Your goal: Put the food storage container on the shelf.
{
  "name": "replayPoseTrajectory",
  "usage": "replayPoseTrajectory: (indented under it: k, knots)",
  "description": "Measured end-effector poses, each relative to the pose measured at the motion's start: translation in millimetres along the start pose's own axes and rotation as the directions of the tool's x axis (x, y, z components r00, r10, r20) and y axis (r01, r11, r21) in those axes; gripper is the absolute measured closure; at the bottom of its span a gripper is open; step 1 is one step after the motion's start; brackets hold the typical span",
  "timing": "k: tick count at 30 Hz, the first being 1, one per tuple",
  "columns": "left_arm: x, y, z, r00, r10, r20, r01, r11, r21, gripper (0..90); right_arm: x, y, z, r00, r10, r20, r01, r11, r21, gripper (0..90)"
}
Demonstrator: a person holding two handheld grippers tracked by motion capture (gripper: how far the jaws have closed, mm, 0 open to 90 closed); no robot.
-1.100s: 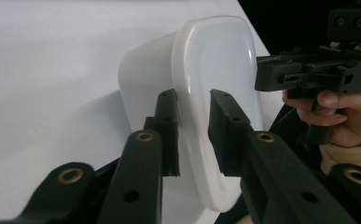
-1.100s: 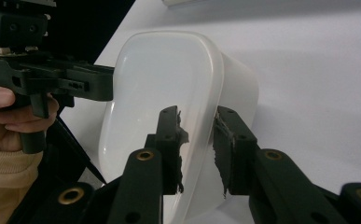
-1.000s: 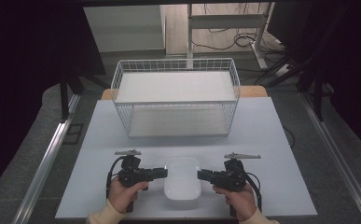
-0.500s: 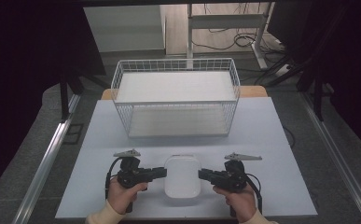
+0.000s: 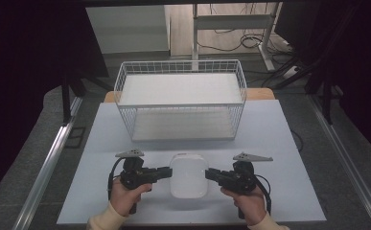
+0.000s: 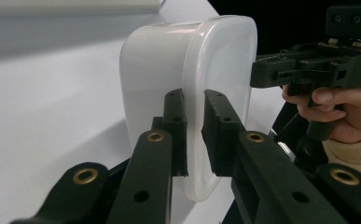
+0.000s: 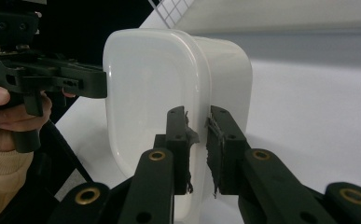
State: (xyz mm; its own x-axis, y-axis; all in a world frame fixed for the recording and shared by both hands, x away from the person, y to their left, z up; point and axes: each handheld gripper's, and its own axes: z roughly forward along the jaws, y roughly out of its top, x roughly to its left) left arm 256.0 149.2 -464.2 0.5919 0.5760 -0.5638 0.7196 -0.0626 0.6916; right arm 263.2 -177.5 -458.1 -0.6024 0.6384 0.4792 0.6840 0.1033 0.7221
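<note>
A white lidded plastic container (image 5: 189,176) hangs between my two grippers near the table's front edge. My left gripper (image 5: 166,171) is shut on the rim at its left side. In the left gripper view the jaws (image 6: 194,100) pinch the container's (image 6: 159,70) lip, one pad on each face. My right gripper (image 5: 211,174) is shut on the opposite rim. The right gripper view shows its jaws (image 7: 197,116) clamped on the container's (image 7: 145,84) edge. Each gripper view also shows the other hand and its gripper across the box.
A white wire basket (image 5: 180,106) with a pale liner stands at the back of the white table (image 5: 269,134), a short way beyond the container. Dark floor, metal rails and cables surround the table.
The container, held from both sides, has shifted slightly away from the front edge toward the basket. Both hands moved with it.
</note>
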Motion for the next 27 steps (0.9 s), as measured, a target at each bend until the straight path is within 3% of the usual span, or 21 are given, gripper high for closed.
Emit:
replayPoseTrajectory:
  k: [8,19,27]
  knots:
    - [-3.6,25.0,-2.9,0.9991,0.043,-0.004,-0.043,0.9987,-0.028,80.6,-0.4,21.3,-4.2,0.9993,-0.038,0.003,0.038,0.9988,-0.032,78.9]
    - [-11.8,68.9,-15.9,0.9949,0.100,-0.018,-0.101,0.9920,-0.076,80.7,3.1,66.9,-11.3,0.9954,-0.096,-0.003,0.096,0.9915,-0.088,78.9]
    - [-8.3,95.8,-22.1,0.9917,0.128,-0.012,-0.129,0.9860,-0.106,81.0,5.7,97.2,-11.2,0.9918,-0.127,0.005,0.127,0.9861,-0.106,78.8]
